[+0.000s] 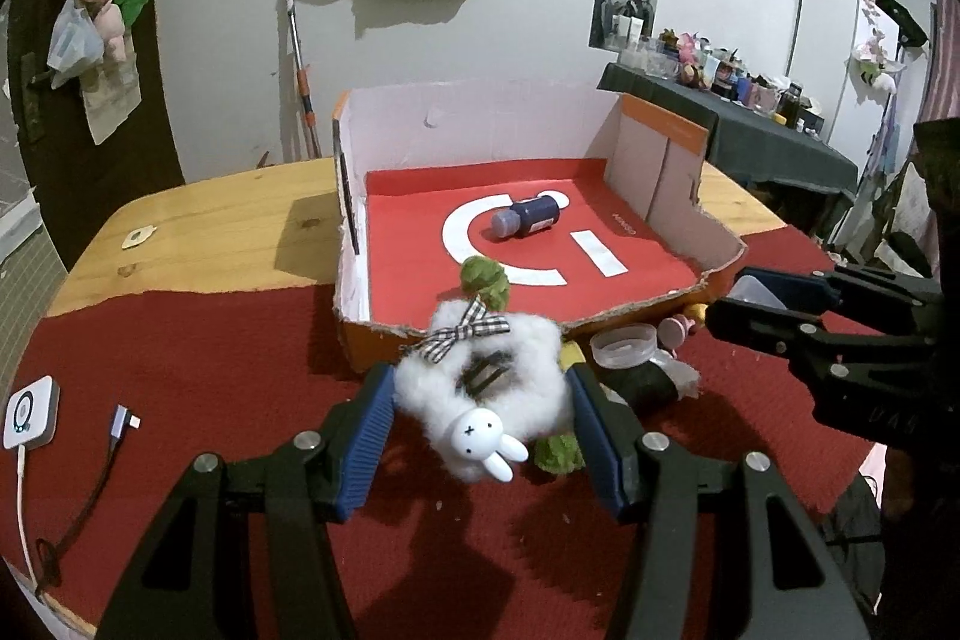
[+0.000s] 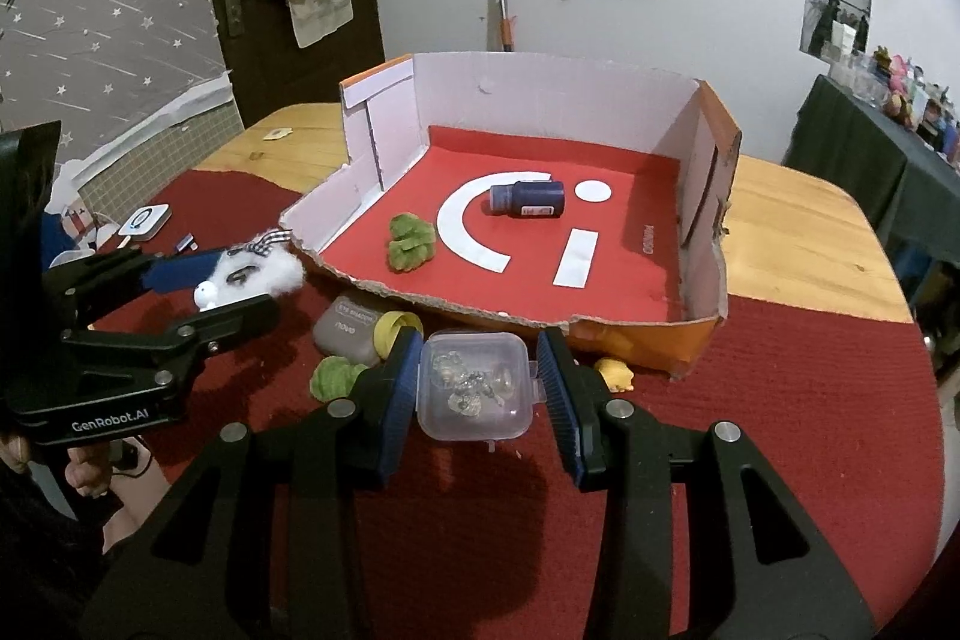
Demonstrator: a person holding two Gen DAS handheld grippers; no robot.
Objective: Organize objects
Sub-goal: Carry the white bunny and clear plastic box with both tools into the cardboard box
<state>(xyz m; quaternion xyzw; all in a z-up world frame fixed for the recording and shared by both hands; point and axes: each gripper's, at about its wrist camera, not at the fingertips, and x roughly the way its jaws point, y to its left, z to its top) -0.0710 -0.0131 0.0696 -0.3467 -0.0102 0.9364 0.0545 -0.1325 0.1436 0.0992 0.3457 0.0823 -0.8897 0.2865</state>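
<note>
Two grippers pinch: left a fluffy clip, right a clear box with its lid facing up.

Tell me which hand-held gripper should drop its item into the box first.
Probably the right hand-held gripper: its small clear plastic case hangs just before the torn front edge of the red-floored cardboard box. The left hand-held gripper, holding the white fluffy bunny clip, sits off the left corner.
</note>
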